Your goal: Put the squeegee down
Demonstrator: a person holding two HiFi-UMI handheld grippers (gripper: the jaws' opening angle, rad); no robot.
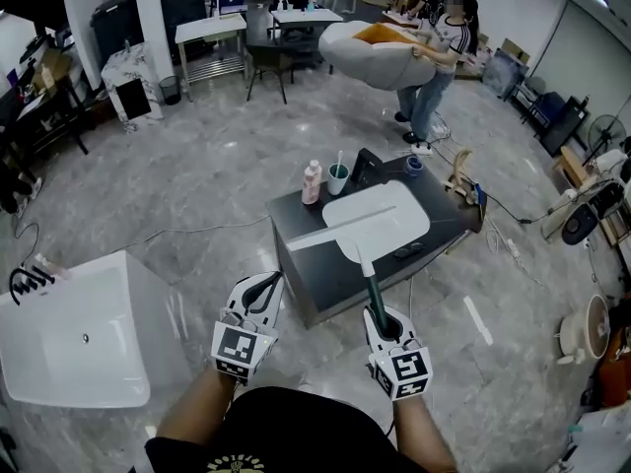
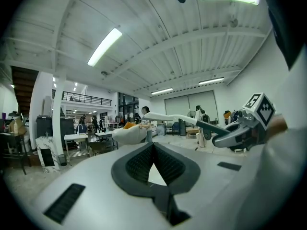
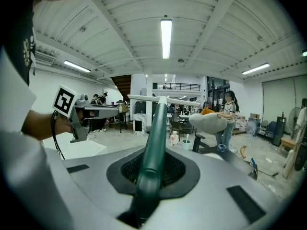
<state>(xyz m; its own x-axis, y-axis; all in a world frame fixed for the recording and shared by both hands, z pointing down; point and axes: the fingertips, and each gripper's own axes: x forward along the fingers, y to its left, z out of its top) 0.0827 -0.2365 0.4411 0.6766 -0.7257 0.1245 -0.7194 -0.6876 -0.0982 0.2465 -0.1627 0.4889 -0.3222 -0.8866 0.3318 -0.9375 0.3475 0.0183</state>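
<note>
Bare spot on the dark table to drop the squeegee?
Near-left corner of the dark grey table, in front of the white rounded tray, is bare. Far edge is crowded: pink bottle, teal cup. The right gripper holds the green-handled squeegee.

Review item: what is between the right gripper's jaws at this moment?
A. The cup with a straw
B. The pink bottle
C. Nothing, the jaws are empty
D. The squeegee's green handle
D: in the right gripper view the right gripper has its jaws closed on the green handle of the squeegee.
</note>
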